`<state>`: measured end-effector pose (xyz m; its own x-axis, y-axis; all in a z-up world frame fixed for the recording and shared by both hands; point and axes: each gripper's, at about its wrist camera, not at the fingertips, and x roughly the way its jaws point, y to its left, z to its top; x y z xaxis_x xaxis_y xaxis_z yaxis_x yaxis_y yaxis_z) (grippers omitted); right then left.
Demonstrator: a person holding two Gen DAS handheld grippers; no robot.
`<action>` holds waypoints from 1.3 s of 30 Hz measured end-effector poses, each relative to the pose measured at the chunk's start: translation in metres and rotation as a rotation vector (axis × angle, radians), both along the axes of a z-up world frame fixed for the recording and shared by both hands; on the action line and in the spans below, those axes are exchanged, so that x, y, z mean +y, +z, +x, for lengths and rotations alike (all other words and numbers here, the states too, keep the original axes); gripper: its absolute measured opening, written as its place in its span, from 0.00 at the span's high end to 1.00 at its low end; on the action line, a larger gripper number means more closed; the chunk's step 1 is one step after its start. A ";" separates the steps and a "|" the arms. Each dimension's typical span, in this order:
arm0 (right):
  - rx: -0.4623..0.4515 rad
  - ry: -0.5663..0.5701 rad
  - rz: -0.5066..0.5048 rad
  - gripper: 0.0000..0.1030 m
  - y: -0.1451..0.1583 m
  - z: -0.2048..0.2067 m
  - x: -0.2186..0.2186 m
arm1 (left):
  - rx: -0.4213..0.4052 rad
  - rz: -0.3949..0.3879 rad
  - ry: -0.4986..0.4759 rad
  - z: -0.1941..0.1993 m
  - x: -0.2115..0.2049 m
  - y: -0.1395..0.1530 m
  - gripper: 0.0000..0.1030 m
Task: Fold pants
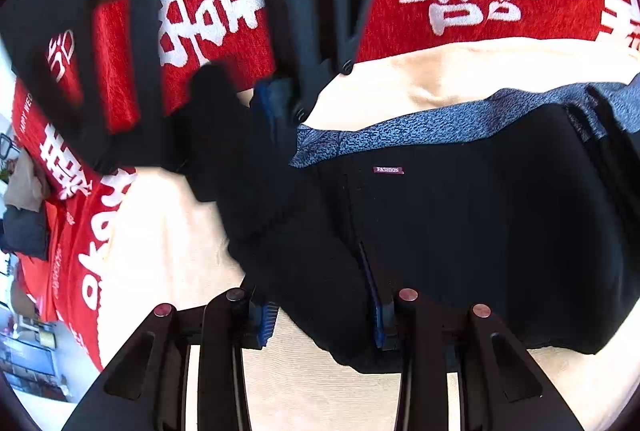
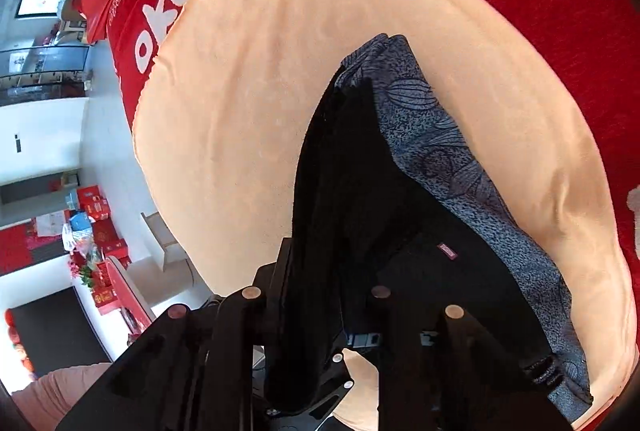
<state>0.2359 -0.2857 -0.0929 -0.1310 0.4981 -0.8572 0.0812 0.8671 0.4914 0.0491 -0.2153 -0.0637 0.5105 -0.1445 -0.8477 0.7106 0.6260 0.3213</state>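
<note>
Far left in my left-wrist view: red cover w/ white characters (image 1: pixel 208 11), then the cream blanket (image 1: pixel 180 231) the work sits on. My left gripper (image 1: pixel 320 315) has a fold of the black pants (image 1: pixel 460 231) pinched between its blue-padded fingers (image 1: pixel 267 323); jaws drawn in on the cloth, not slack. Above it my right gripper (image 1: pixel 280 99) comes in from the top, blurred, also w/ black fabric bunched at its tips. Right of that, the pants lie mostly flat on the blanket, small "FASHION" tag (image 1: pixel 388 170) up, over a blue-grey patterned garment (image 1: pixel 440 119).

Right-wrist view: room clutter at left, blanket mid, then a hanging strip of pants (image 2: pixel 320 231) running down into my right gripper (image 2: pixel 316 315), clamped on it.

My guess: the fabric is soft, light, floppy, maybe a bit slippery, so it'll sag between my grips. Best to take it at hem/waistband edges, both layers together, and keep the patterned piece out of the pinch.
</note>
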 end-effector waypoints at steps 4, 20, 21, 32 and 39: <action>-0.069 -0.096 0.073 0.81 0.019 -0.016 -0.024 | 0.012 -0.035 -0.018 -0.011 -0.007 0.018 0.64; -0.356 -0.498 0.263 0.81 0.109 -0.200 -0.189 | 0.060 -0.202 -0.188 -0.106 -0.098 0.115 0.64; -0.367 -0.526 0.264 0.81 0.109 -0.216 -0.203 | 0.065 -0.207 -0.213 -0.118 -0.108 0.116 0.64; -0.300 -0.882 0.267 0.80 0.031 -0.388 -0.309 | 0.127 -0.093 -0.471 -0.245 -0.216 0.064 0.64; -0.231 -0.950 0.298 0.79 -0.025 -0.418 -0.319 | 0.119 0.031 -0.520 -0.285 -0.239 0.011 0.60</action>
<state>-0.1821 -0.6048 -0.1180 0.5822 0.5065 -0.6360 0.5476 0.3338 0.7672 -0.2361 -0.4546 -0.0523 0.2778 -0.3268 -0.9034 0.9573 0.1728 0.2318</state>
